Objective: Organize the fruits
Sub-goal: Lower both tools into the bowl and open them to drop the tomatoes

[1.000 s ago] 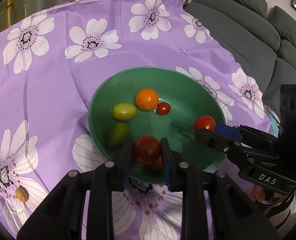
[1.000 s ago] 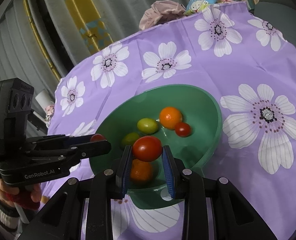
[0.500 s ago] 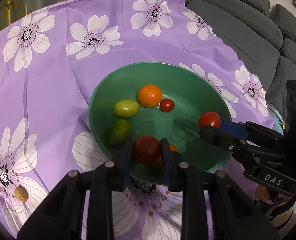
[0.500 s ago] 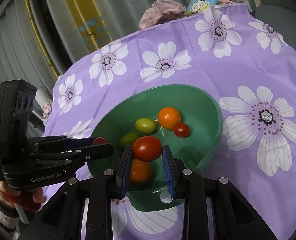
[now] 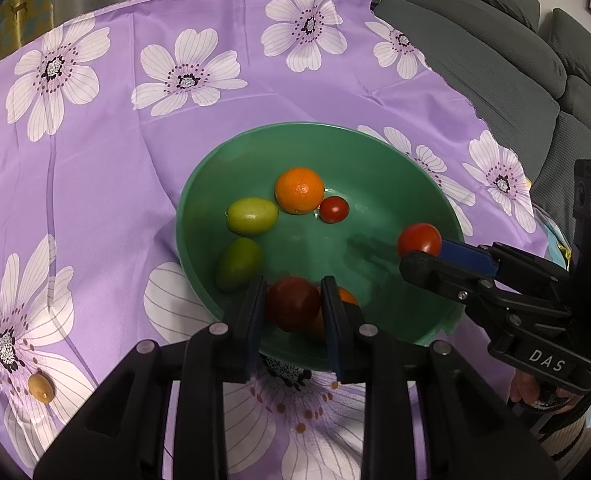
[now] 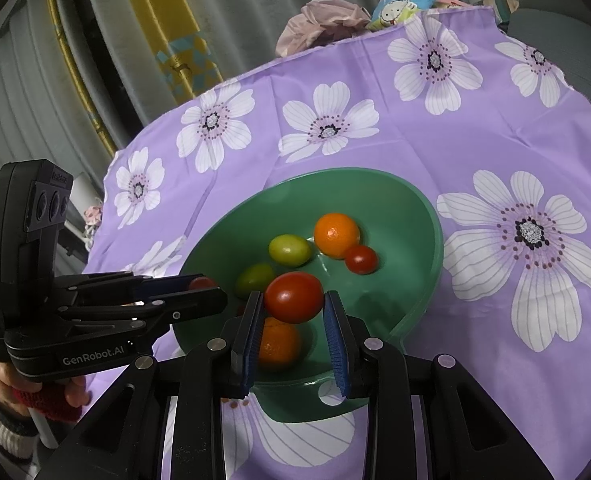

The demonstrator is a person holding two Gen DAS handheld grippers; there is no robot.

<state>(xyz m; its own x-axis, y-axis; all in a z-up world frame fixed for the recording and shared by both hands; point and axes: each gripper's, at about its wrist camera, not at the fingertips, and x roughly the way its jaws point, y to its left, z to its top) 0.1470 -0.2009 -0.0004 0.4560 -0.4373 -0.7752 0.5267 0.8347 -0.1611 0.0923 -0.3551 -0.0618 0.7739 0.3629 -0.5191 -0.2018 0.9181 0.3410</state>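
Observation:
A green bowl point(image 5: 375, 148) point(image 6: 427, 216) on the purple flowered cloth holds an orange point(image 5: 299, 190) point(image 6: 336, 235), two green fruits point(image 5: 252, 216) point(image 5: 237, 264), a small red tomato point(image 5: 334, 209) point(image 6: 360, 259) and a second orange point(image 6: 278, 344) under the grippers. My left gripper point(image 5: 293, 308) is shut on a dark red tomato point(image 5: 293, 308) over the bowl's near side. My right gripper point(image 6: 293, 304) is shut on a red tomato point(image 6: 294, 297) point(image 5: 419, 239) above the bowl's right part.
A small yellow-brown fruit point(image 5: 40, 387) lies on the cloth at the near left. A grey sofa point(image 5: 515, 60) runs along the right. Crumpled cloth and a cartoon bag point(image 6: 399, 4) sit past the table's far edge. Curtains point(image 6: 167, 28) hang behind.
Both grippers keep hold of their tomatoes. The left wrist view has shifted slightly, so the bowl sits a little lower and nearer in the frame. The fruits in the bowl have not moved.

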